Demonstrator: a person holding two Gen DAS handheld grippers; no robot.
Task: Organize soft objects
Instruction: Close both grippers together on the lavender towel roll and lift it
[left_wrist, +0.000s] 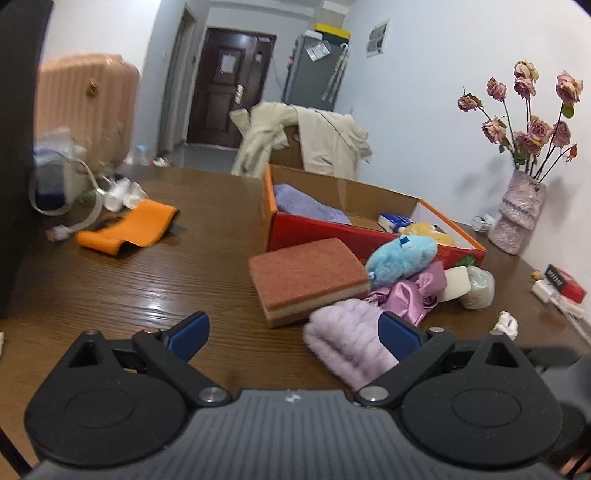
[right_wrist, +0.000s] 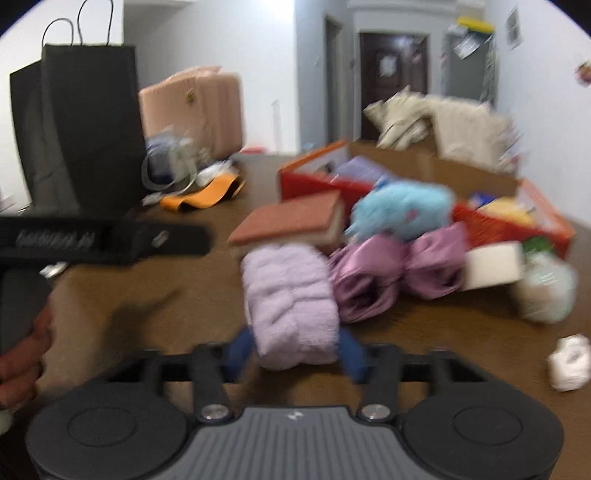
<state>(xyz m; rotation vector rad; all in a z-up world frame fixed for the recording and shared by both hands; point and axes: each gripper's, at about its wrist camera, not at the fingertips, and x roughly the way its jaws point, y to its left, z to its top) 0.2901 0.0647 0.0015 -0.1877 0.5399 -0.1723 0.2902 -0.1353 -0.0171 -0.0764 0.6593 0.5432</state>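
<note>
Brown table (left_wrist: 155, 280) bare at left, left gripper (left_wrist: 291, 332) spread empty, right gripper (right_wrist: 295, 350) clasping lilac towel (right_wrist: 291, 302).

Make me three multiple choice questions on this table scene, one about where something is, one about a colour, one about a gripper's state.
1. Where does the purple towel lie?
A. inside the red box
B. on the floor
C. on the suitcase

2. What colour is the fluffy plush toy beside the sponge?
A. green
B. light blue
C. black

3. How does the left gripper stand?
A. clamped on the sponge
B. holding the vase
C. open, nothing between its pads

Answers:
1 A, the towel shows over the box's wall.
2 B, its fur is pale blue in both views.
3 C, its blue pads stand wide apart over bare table.
</note>
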